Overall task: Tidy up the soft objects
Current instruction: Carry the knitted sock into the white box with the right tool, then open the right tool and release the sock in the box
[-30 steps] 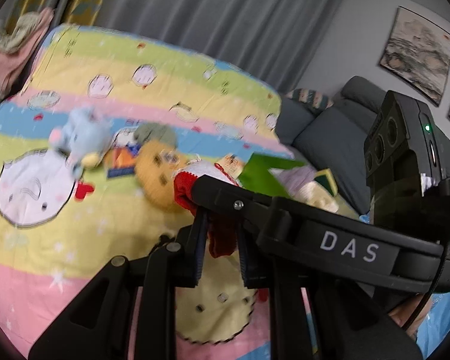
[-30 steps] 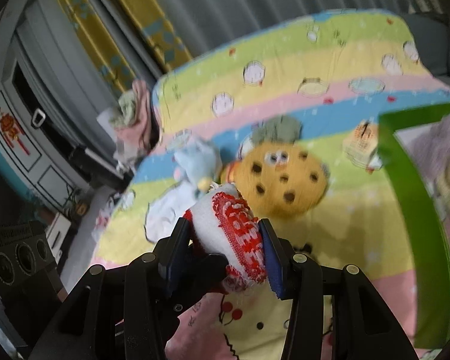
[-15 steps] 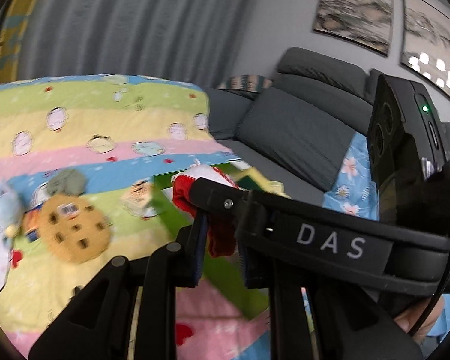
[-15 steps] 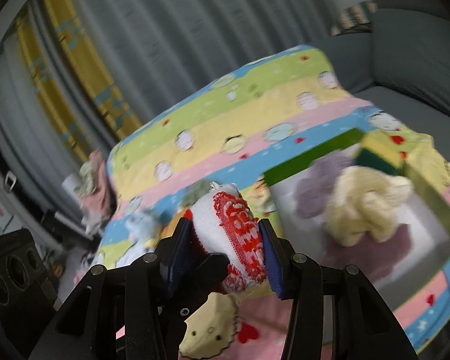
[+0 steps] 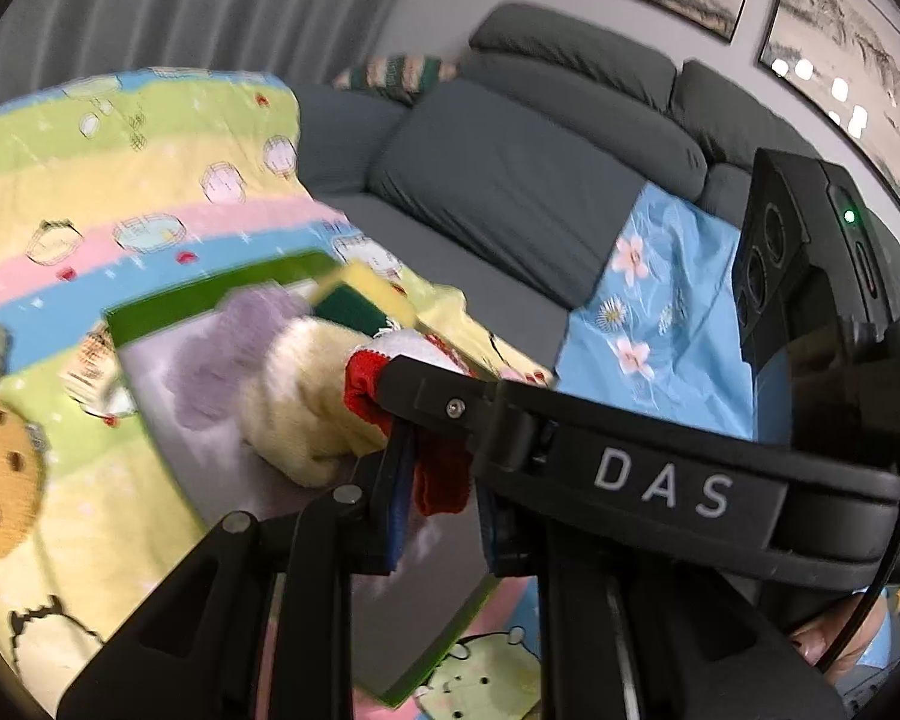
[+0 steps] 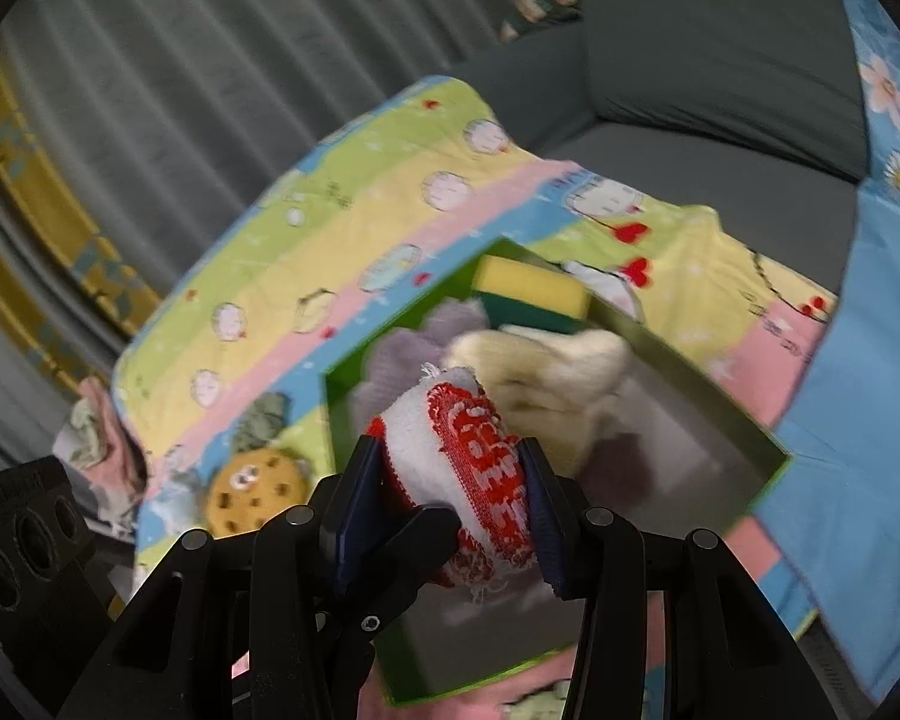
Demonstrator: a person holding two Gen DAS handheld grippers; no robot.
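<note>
Gripping one rolled red-and-white towel [image 6: 459,480], both your left gripper [image 5: 441,480] and right gripper [image 6: 444,510] are clamped on it, above the green box [image 6: 354,360]; white terry, red woven band, frayed edge.

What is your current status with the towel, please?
Both claws, left and right, shut on red-and-white terry towel. Above green-walled box. Cream plush toy lies inside.

Red-and-white towel [image 6: 468,468], green box [image 6: 768,468]
</note>
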